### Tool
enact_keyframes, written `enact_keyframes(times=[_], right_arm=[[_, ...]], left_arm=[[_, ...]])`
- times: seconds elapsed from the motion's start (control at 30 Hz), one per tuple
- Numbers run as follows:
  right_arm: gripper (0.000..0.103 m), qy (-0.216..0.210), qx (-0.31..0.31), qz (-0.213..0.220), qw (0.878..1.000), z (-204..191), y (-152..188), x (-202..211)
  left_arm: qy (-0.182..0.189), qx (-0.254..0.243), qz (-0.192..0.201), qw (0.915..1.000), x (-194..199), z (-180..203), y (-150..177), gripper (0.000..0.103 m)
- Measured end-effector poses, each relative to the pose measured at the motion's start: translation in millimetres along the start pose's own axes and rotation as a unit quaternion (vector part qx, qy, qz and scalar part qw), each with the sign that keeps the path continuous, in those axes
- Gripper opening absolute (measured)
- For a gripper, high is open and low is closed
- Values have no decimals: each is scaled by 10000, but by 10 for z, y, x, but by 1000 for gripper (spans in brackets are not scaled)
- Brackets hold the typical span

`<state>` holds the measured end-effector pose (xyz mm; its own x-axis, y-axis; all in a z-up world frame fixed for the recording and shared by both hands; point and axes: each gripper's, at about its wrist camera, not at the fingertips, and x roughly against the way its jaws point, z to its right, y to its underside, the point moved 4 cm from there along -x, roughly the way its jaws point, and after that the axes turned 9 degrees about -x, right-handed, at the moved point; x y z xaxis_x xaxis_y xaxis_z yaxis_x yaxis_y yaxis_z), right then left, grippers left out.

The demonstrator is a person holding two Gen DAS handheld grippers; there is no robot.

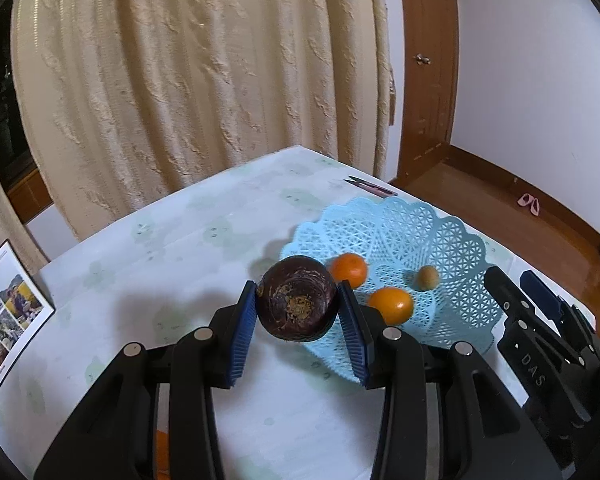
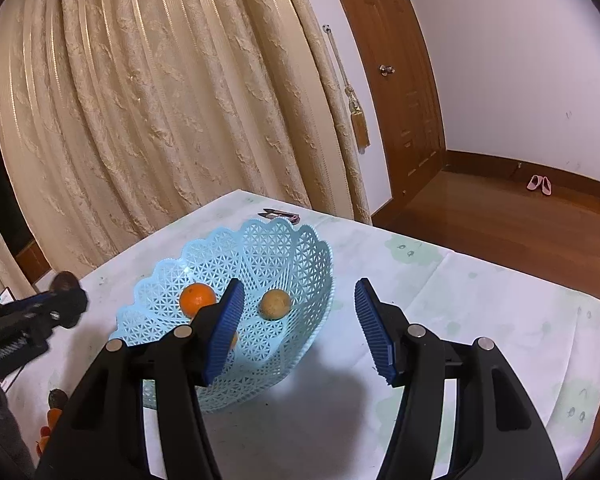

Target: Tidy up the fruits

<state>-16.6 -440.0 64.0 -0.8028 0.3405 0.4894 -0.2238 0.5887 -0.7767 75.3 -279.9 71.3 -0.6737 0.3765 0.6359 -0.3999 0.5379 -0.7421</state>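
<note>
My left gripper point(image 1: 297, 305) is shut on a dark purple round fruit point(image 1: 297, 300) and holds it above the table, at the near left rim of the light blue lattice basket point(image 1: 440, 236). In the basket lie two oranges point(image 1: 349, 269) point(image 1: 391, 305) and a small brown fruit point(image 1: 428, 277). My right gripper point(image 2: 300, 312) is open and empty, just right of the basket point(image 2: 284, 248), above the table. One orange point(image 2: 197, 298) and the brown fruit point(image 2: 275, 304) show in the right wrist view; the second orange is mostly hidden behind my left finger.
The table has a pale patterned cloth point(image 1: 180, 248). Small snips point(image 1: 372, 186) lie at the far edge behind the basket. A photo sheet point(image 1: 4, 312) stands at the table's left edge. More fruit point(image 2: 54, 404) lies at the near left. Curtains hang behind.
</note>
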Motion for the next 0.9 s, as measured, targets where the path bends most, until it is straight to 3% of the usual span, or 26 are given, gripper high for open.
enact_keyframes(times=[0.33,0.37,0.43,0.47,0.9], right_arm=[[61,23,-188,-24,9998,67,-9,-9],[65,26,-193,-23,9998,69,-10,-9],[71,35,-218,23,9998,75,-21,-2],[71,43,-231,62,9997,78,-25,8],[71,92,-170,133,9997,63,-12,35]], left_arm=[[248,-178,-8,9995,-132,304,-36,43],[241,-178,5,9996,-131,303,-39,44],[221,-173,68,9996,-106,294,-48,59],[192,-172,103,9996,-89,287,-53,60],[-8,-19,203,9998,56,38,-30,61]])
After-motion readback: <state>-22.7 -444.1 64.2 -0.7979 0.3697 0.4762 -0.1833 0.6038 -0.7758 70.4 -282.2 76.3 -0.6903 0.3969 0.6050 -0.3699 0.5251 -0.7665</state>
